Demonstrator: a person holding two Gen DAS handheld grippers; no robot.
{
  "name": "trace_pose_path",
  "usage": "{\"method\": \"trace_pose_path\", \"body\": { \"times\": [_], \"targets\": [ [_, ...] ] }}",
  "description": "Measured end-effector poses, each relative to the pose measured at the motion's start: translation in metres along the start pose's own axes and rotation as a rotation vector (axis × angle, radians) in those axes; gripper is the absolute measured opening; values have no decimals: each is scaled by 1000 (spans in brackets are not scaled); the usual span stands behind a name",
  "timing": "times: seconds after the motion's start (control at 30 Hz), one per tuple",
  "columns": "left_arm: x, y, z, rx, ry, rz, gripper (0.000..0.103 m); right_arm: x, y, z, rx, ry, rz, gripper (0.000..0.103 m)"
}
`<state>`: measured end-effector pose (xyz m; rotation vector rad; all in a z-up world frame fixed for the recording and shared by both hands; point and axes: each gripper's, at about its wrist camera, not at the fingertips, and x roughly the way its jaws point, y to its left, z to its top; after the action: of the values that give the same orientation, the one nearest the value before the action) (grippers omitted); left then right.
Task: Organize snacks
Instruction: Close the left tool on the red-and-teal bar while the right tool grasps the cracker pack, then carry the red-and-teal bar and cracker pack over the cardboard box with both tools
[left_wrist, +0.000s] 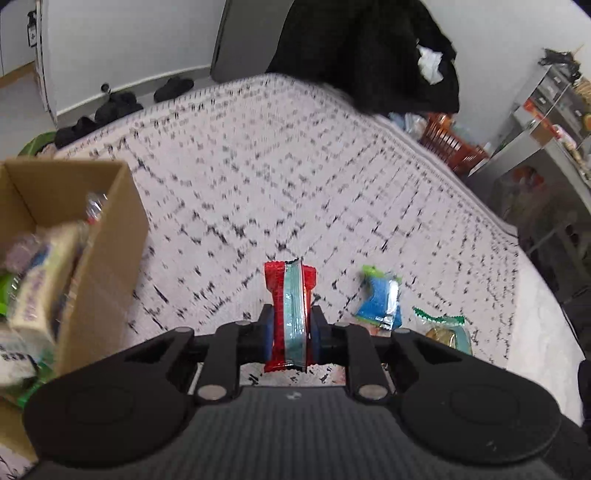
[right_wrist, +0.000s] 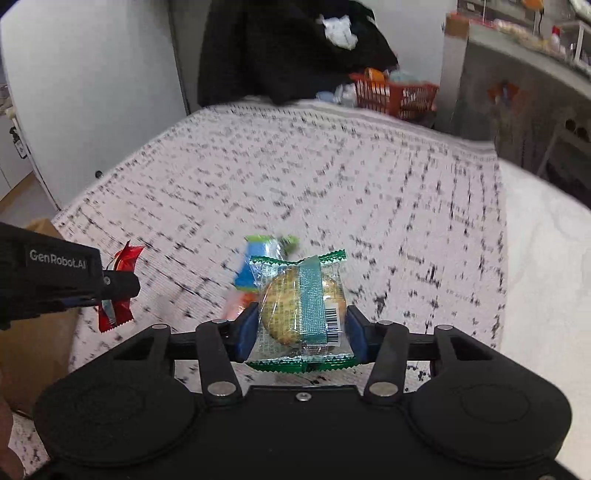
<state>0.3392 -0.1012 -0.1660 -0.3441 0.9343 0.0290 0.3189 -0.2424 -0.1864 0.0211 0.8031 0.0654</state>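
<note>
Both my grippers tilt steeply down over the bed. Left gripper (left_wrist: 291, 328): jaws nearly closed, blue pads pinching a red snack packet (left_wrist: 290, 314) held on edge, a silvery-teal seam strip running down its back, crimped ends. From the right wrist view that same packet hangs clear of the cover.

Right gripper (right_wrist: 301, 325): jaws partly closed on a clear cookie packet (right_wrist: 301, 310), pads pressed to both sides; round golden biscuit inside, green zigzag seals, barcode on one side.

Just beyond, a blue snack packet (left_wrist: 380, 302) with green trim lies flat on the bed cover (left_wrist: 258, 184), crumpled. Cover is pale woven fabric with a black dashed diamond pattern.

At left, an open cardboard box (left_wrist: 107, 236) sits on the bed, several packets piled inside, blurred.

Farther: black garment (left_wrist: 362, 55) heaped at the far edge, red plastic basket (right_wrist: 399, 96) beyond it, white wall, grey shelving at right.
</note>
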Motion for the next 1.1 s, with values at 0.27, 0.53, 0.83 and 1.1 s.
{"method": "trace_pose_path", "body": {
  "times": [0.27,0.53,0.83,1.1],
  "targets": [
    [-40,18,6,-17,-28,-20,19,-43,18,15,5,-56,-21,48],
    [-79,37,13,-30,-85,-64,19,-81,43,19,43,-91,-14,48],
    [-104,72,19,-74,-121,-91,19,-105,78,21,31,-122,4,48],
    [-116,108,27,-146,-147,-70,19,-112,107,26,18,-141,46,48]
  ]
}}
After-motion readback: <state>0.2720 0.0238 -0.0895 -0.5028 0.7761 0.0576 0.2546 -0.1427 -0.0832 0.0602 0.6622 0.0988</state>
